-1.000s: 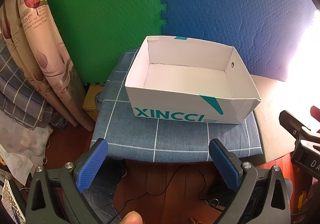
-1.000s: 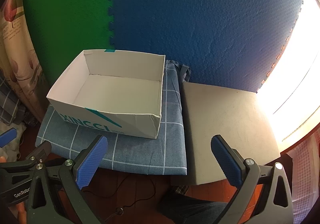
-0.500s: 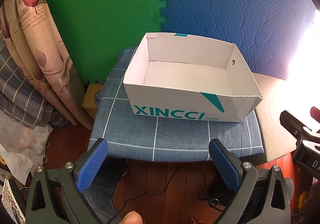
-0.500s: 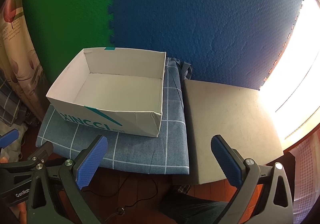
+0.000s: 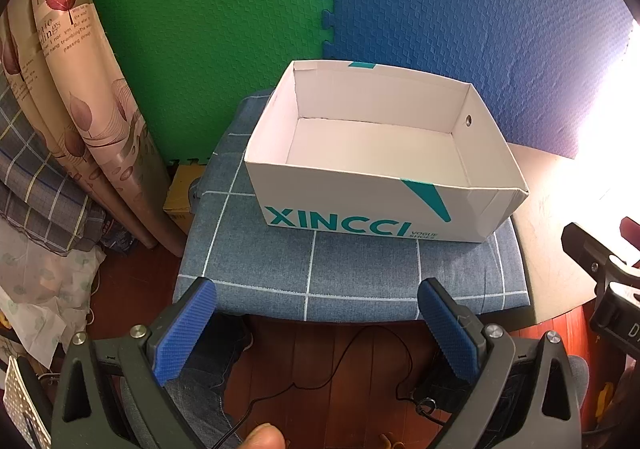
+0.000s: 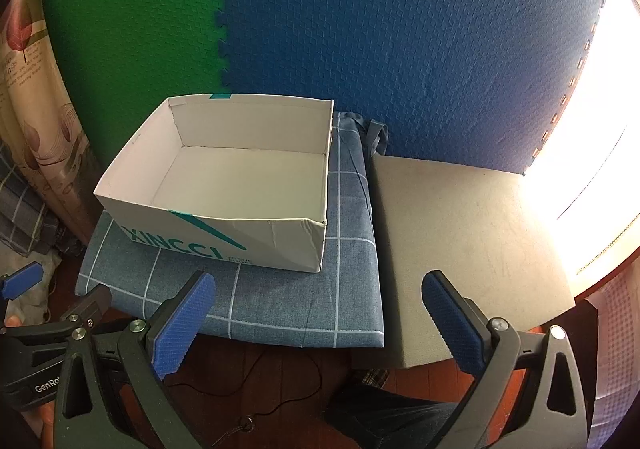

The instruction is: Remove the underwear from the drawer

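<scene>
A white open XINCCI shoebox point(image 5: 360, 209) point(image 6: 208, 237) sits on a blue checked cushion point(image 5: 360, 273) point(image 6: 280, 297). The inside of the box that shows is bare white card; no underwear is in view. My left gripper point(image 5: 318, 325) is open and empty, in front of the cushion's near edge. My right gripper point(image 6: 318, 321) is open and empty, over the near edge where the cushion meets a grey pad point(image 6: 472, 249). Each gripper shows at the edge of the other's view.
Green and blue foam mats point(image 5: 280, 9) form the wall behind. Patterned curtains and folded cloth point(image 5: 60, 153) stand at the left. A bright window point(image 6: 600, 129) glares at the right. A wooden floor with a black cable point(image 5: 340, 369) lies below.
Both views have shifted slightly; the box sits a little higher in the left view and a little lower and nearer in the right view. Both grippers stay open and empty.
</scene>
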A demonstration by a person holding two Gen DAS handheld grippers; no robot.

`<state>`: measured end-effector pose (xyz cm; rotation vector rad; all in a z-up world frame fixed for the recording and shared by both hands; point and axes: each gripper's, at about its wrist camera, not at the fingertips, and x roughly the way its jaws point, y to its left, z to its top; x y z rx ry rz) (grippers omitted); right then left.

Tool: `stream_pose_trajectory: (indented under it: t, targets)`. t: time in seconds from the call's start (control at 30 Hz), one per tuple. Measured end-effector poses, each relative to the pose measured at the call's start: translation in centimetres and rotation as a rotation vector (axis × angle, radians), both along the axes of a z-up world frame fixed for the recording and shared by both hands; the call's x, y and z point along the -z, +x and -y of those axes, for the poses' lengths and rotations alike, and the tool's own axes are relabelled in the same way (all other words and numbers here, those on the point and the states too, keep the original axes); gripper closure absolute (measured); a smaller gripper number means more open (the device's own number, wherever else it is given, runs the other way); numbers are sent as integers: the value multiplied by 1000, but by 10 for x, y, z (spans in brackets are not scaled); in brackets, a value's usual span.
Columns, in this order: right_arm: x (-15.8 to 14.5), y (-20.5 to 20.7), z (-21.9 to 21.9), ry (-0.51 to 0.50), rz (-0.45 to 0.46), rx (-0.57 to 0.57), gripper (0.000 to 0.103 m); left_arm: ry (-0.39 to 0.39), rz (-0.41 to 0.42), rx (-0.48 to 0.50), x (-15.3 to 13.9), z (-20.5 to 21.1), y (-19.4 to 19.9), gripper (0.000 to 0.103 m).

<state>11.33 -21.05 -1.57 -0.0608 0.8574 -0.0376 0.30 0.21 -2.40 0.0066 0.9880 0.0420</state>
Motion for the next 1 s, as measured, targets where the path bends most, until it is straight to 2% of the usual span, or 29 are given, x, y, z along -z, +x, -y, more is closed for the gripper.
stream_pose_trajectory:
  t: [0.47,0.5,0.6,0.63,0.67,0.73,0.8,0.87,0.93,1.0]
  targets:
    - [4,1,0,11,-7,-1,1,-6,10,6,5,-1,-2,0]
    - [4,0,1,12,-5,0,1,-20,30,15,6,-3,-6,0]
    - [7,-5,3,1,5,-1,1,-92,187,70,17,-13,-34,0]
    - [10,-8,4,-4,10,-3,1,-129,266,104,29,-20,-50,0]
    - [11,-11,6,-6,15,-3,1,-159,308,133,41,-25,-60,0]
    - [19,-18,9,-8,27,-3,1,-226,346,183,76,-38,-80,0]
    - [28,-25,12,3,29,-10,1,-191,333,161,109,-44,-89,0]
    - [37,-30,15,13,31,-7,1,-145,280,155,146,-44,-89,0]
    - [54,-32,18,37,4,-7,1,-102,273,138,176,-44,-83,0]
    - [67,-32,19,53,-34,-9,1,-72,277,128,192,-42,-71,0]
